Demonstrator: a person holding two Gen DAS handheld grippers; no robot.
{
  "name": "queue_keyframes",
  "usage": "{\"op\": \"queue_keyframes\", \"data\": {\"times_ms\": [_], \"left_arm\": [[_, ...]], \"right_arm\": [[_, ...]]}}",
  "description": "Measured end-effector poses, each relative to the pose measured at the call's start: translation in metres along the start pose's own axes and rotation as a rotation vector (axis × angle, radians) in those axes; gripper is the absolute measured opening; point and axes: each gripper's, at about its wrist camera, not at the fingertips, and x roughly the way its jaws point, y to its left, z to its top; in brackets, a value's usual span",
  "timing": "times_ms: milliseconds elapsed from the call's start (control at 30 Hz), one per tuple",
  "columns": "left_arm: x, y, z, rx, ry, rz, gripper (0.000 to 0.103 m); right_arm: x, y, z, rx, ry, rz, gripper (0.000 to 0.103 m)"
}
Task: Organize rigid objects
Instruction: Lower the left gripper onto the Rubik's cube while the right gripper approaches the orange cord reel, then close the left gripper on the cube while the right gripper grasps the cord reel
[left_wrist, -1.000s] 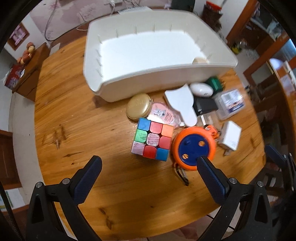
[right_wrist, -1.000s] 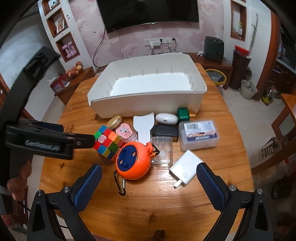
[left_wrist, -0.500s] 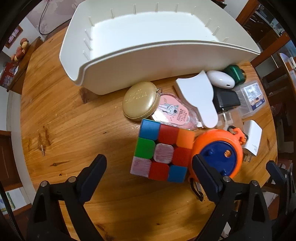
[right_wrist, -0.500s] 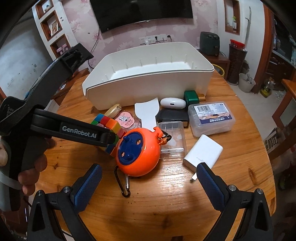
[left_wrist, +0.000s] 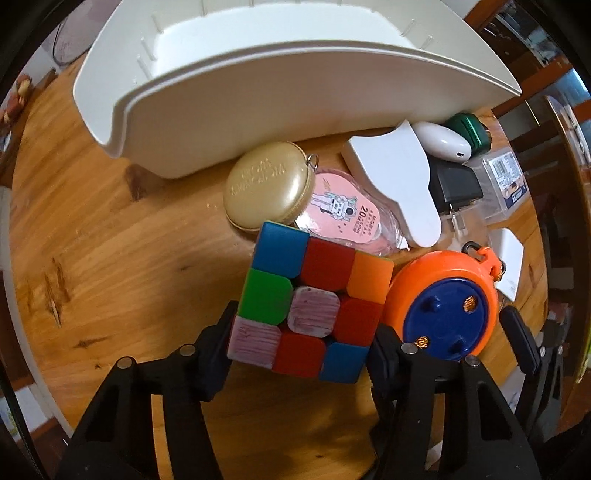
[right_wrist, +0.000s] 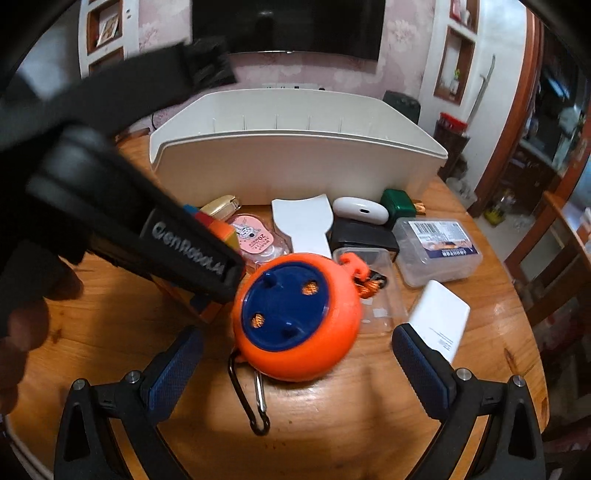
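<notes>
Around the bright colourful puzzle cube (left_wrist: 308, 306) on the round wooden table (left_wrist: 110, 236), my left gripper (left_wrist: 301, 345) has dropped and squeezed in, both pads touching its sides. My right gripper (right_wrist: 295, 358) gapes wide above the orange round reel (right_wrist: 295, 317). Next stop, I think: the big white plastic bin (left_wrist: 258, 85).

The left tongs (left_wrist: 301, 345) have closed in around the cube (left_wrist: 310, 304).

Pink floral wall (right_wrist: 325, 74), dark television (right_wrist: 288, 26), wooden shelves (right_wrist: 456, 62).
</notes>
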Motion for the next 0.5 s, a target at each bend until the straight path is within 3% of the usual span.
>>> {"op": "queue_keyframes", "data": {"times_ms": [167,500], "left_arm": [[-0.002,0.02,-0.005,-0.009,-0.012,0.032,0.063],[-0.038,0.072,-0.021,-0.067,-0.037,0.011,0.063]], "right_arm": [[0.016,0.014,-0.001,-0.006,-0.009,-0.089,0.102],[0.041,0.022,0.008,0.051,0.033,-0.208,0.098]]}}
